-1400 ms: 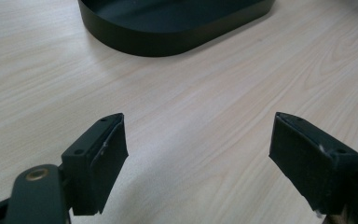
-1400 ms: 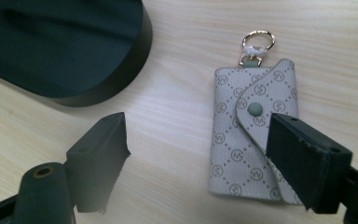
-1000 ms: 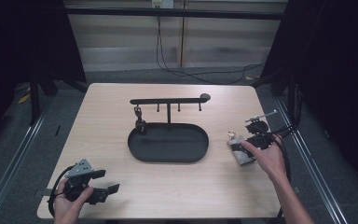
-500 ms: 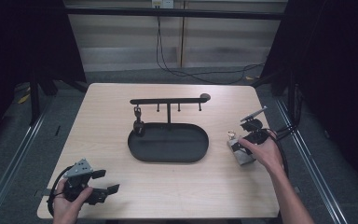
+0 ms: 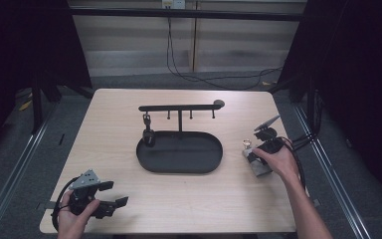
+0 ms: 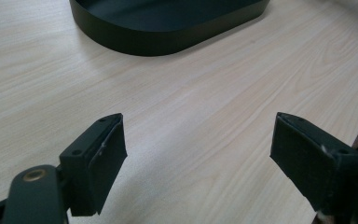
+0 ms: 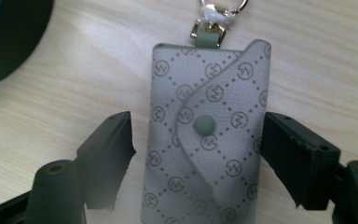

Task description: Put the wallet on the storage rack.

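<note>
A grey patterned key pouch (image 7: 205,140) with a snap button and a metal ring lies flat on the table's right side (image 5: 258,167). My right gripper (image 7: 198,154) is lowered over it (image 5: 253,157), one jaw on each side. Its jaws have just been closing. A small gap still shows at the left jaw, and the right jaw is at the pouch's edge. My left gripper (image 5: 115,194) rests near the table's front left corner, open, with bare wood between its jaws (image 6: 198,154). A small dark item (image 5: 148,133) hangs from the black hook stand (image 5: 179,107).
A black oval tray (image 5: 140,154) sits mid-table under the hook stand; its wall (image 6: 168,42) is ahead of my left gripper. Cables trail from both grippers. The right table edge is close behind the right hand.
The right gripper has come down and slightly sideways onto the pouch, and its jaws have narrowed around it. The left gripper has stayed where it was.
</note>
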`<state>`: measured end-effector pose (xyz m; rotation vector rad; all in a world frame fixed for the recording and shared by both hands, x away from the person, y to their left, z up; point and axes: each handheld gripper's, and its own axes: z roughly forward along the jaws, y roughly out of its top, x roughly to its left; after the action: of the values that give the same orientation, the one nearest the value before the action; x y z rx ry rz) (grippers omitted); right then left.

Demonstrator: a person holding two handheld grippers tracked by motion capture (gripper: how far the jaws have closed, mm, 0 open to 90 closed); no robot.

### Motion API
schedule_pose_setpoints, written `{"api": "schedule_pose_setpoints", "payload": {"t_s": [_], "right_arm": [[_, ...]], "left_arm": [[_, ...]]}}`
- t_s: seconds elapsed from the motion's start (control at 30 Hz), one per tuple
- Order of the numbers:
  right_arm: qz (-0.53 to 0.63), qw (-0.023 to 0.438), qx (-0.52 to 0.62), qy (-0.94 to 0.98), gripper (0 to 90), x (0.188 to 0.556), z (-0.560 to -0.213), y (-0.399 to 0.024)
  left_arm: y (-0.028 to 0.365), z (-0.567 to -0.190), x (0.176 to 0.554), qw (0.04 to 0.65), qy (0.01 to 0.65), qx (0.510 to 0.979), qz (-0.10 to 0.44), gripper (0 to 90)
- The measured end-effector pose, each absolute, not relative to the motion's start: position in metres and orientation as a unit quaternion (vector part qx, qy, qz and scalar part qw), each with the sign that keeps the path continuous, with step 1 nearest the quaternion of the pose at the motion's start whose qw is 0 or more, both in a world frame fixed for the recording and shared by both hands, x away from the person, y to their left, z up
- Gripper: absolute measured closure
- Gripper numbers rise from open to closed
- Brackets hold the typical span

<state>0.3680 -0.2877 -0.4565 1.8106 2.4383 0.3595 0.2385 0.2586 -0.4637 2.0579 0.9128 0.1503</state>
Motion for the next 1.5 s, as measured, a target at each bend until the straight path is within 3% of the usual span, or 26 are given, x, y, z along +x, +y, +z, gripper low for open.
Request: {"api": "schedule_pose_setpoints", "payload": {"t_s": [1.1,1.5], "right_arm": [[0.059,0.033,0.6,0.797,24.9,0.377,-0.476,-0.279],[0.053,0.014,0.607,0.793,31.9,0.38,-0.471,-0.277]], "left_arm": [[0.259,-0.463,0.239,0.431,0.361,0.825,0.054,17.7],[0.259,-0.464,0.24,0.429,0.363,0.826,0.054,17.6]]}}
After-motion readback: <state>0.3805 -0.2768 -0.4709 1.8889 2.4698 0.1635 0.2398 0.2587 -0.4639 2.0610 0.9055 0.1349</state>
